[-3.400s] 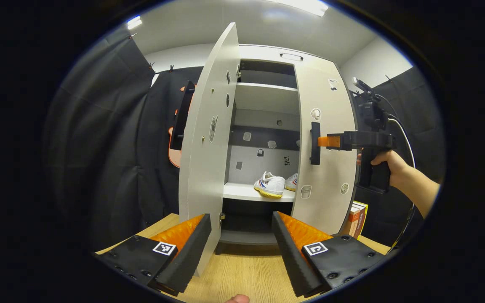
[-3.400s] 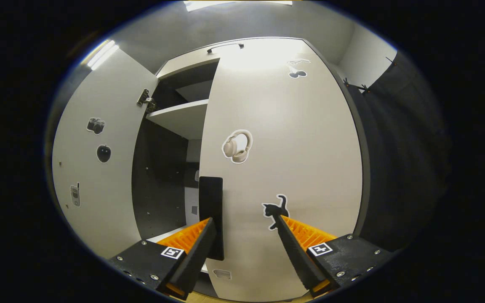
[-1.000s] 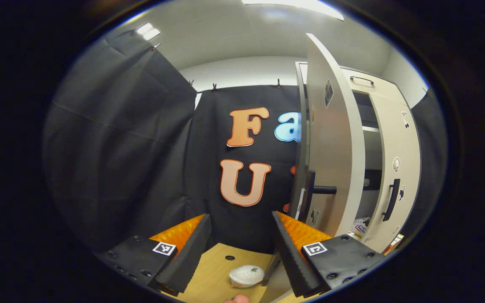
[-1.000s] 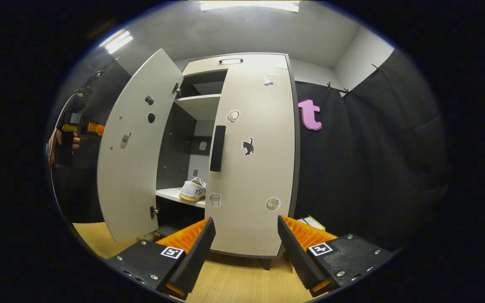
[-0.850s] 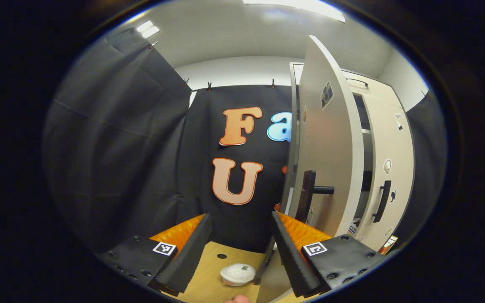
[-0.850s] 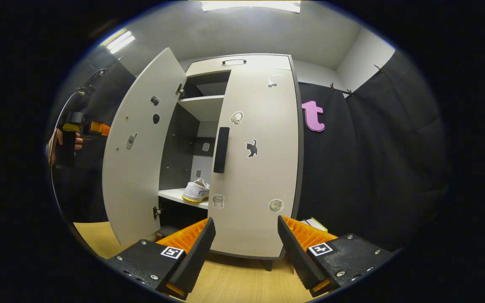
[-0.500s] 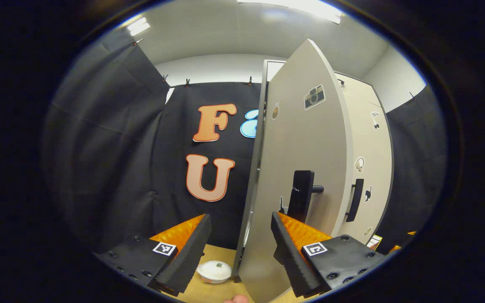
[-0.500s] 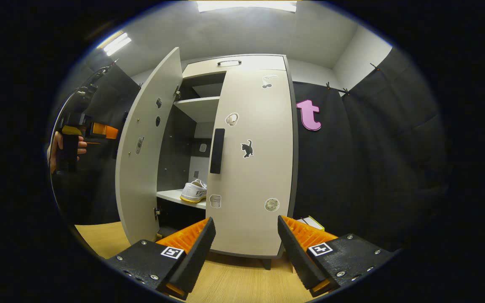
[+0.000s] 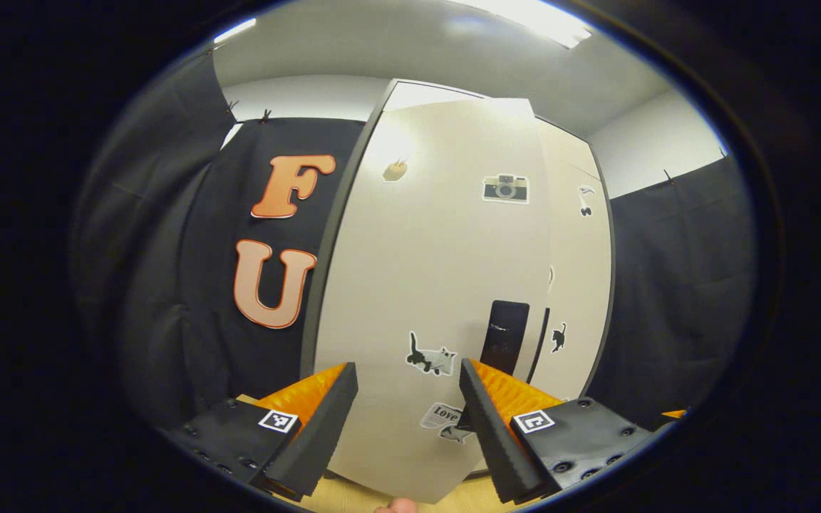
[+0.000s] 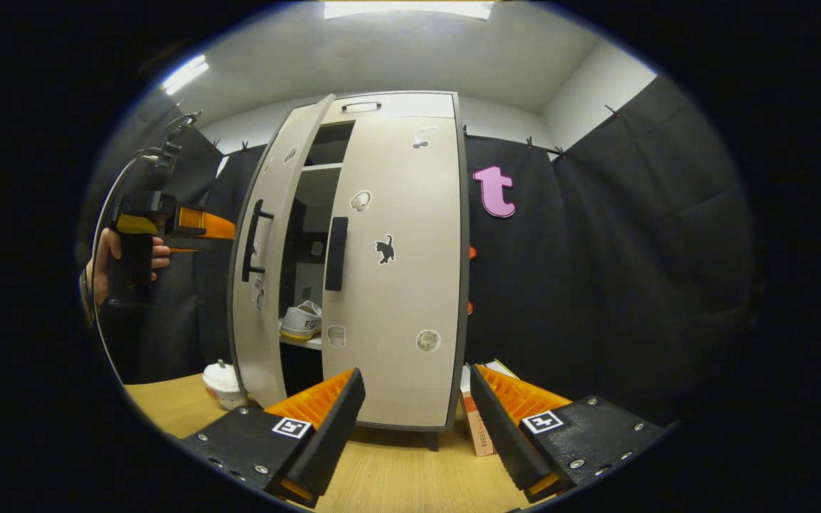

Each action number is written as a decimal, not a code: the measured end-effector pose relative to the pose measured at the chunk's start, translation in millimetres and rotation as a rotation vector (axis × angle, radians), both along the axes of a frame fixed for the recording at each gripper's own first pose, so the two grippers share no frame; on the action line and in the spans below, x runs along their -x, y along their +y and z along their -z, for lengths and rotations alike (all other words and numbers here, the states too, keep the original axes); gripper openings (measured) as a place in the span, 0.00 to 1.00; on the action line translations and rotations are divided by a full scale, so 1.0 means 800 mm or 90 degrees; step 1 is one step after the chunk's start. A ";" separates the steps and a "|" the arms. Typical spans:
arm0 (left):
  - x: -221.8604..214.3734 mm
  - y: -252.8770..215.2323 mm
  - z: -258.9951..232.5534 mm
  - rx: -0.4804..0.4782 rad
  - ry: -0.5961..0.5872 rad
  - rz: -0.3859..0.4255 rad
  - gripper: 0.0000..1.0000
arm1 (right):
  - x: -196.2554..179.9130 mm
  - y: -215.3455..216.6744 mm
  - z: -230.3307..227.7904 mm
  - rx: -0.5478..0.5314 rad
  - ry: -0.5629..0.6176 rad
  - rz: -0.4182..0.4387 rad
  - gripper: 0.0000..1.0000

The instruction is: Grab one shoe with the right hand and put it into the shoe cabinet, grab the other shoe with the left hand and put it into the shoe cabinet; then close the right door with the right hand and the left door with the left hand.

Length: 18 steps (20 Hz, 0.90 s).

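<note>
The left gripper (image 9: 403, 399), jaws spread, faces the left door (image 9: 439, 285) (ajar); the right gripper (image 10: 414, 406), jaws released, faces the shut right door (image 10: 400, 285); a shoe (image 10: 301, 320) sits inside.

I see a wooden table (image 10: 396, 474) carrying the shoe cabinet (image 10: 396, 285), a white lidded bowl (image 10: 223, 383) by its left side, and what may be books (image 10: 474, 413) at its right side.
</note>
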State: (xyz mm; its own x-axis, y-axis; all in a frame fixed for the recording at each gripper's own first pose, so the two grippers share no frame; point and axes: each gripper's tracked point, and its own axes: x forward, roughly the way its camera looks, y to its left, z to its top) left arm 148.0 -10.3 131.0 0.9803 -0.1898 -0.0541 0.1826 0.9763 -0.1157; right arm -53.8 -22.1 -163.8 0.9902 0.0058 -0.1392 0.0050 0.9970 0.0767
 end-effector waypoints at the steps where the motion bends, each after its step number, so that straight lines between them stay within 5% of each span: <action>1: -0.004 -0.011 0.002 0.001 0.001 0.009 0.94 | 0.002 -0.006 0.001 0.002 0.003 0.007 0.92; 18: -0.091 -0.066 0.020 -0.025 0.007 0.021 0.94 | 0.006 -0.044 -0.005 -0.003 0.001 0.057 0.92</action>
State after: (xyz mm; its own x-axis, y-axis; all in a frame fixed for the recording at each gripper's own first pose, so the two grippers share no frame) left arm 220.6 -62.8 114.8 0.9729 -0.2196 -0.0724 0.2139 0.9737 -0.0791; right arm -58.9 -57.0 -160.0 0.9866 -0.0825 -0.1407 0.0944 0.9923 0.0807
